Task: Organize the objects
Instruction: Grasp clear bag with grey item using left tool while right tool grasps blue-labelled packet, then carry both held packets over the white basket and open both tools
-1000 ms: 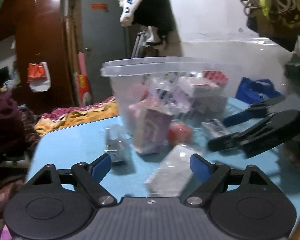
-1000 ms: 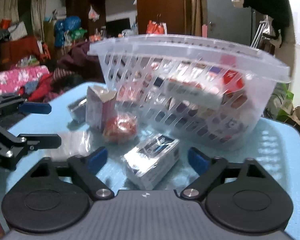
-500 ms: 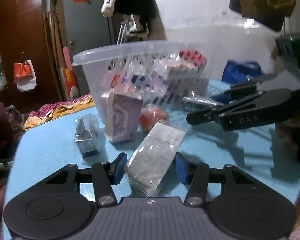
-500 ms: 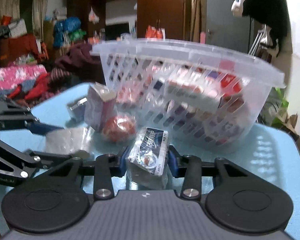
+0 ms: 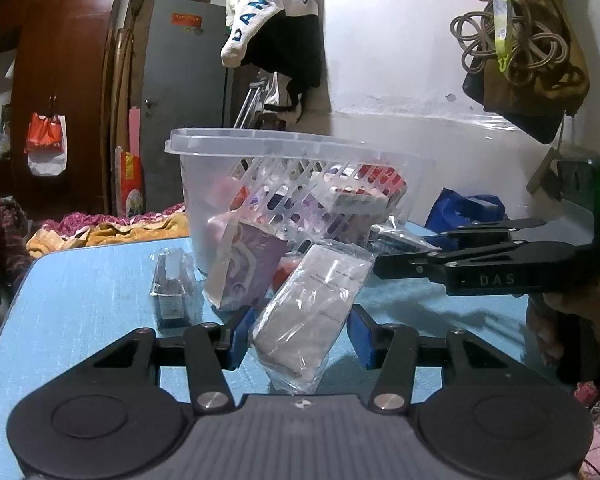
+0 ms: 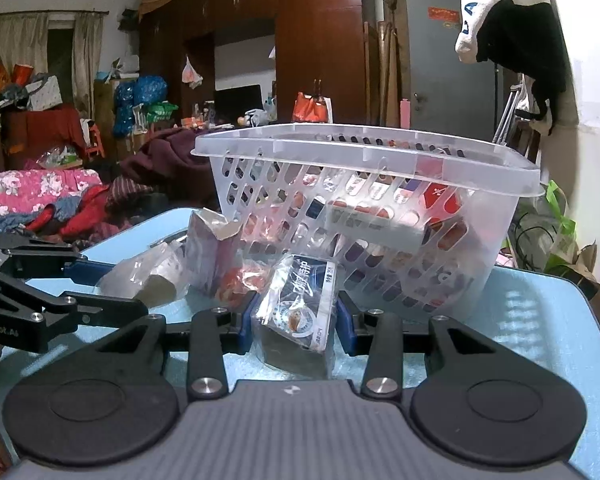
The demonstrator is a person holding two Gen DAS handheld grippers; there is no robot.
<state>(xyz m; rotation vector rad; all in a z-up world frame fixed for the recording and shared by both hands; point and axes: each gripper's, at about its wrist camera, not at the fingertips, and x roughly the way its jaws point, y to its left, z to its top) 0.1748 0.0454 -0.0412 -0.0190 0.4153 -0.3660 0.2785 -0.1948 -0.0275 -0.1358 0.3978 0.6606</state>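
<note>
A pale packet in clear wrap [image 5: 312, 304] is pinched by the left gripper [image 5: 300, 336] above the blue worktop [image 5: 80, 300]. The right gripper [image 6: 296, 322] clamps a blue-printed packet [image 6: 300, 312]; only its view shows the print. The slatted basket [image 6: 372, 220] stands behind.

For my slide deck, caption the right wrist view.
Right gripper clamps a blue wrapped packet before the clear basket.

Cluttered bedroom, artificial light. Tall dark reddish-brown wooden wardrobe [image 6: 320, 40] beside a grey metal door [image 5: 180, 100]; white plastered wall [image 5: 400, 60] carries a hanging white-and-black garment [image 5: 276, 28]. Beige curtains [image 6: 16, 40] at far left, pink floral bedding [image 6: 24, 192] below.
</note>
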